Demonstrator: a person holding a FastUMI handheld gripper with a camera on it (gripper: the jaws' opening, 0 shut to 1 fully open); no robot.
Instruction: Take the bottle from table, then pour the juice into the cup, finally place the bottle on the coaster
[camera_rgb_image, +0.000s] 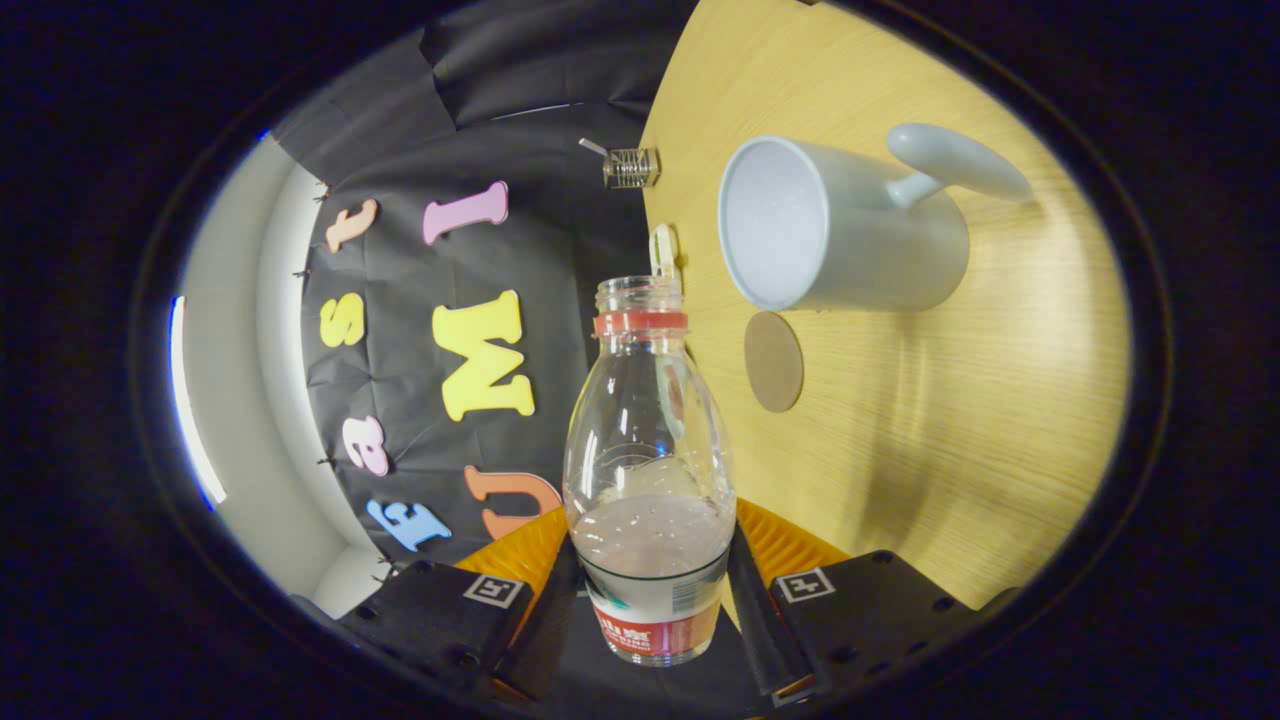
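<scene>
My gripper (650, 585) is shut on a clear plastic bottle (648, 440), both fingers pressing its lower body. The bottle has a red neck ring, no cap on its mouth, and a little pale juice pooled near its base. The view is rolled sideways, so the wooden table (950, 430) stands like a wall beside the bottle. A pale grey cup (835, 230) with a long handle stands on the table beyond the bottle's mouth, its opening facing the bottle and apart from it. A round brown coaster (773, 361) lies on the table between the cup and the bottle's shoulder.
A small glass jar with a metal clasp (631, 167) sits at the table's far edge by the black cloth wall. A small pale clip-like object (662, 250) lies just beyond the bottle's mouth. Bare wood stretches around the cup and coaster.
</scene>
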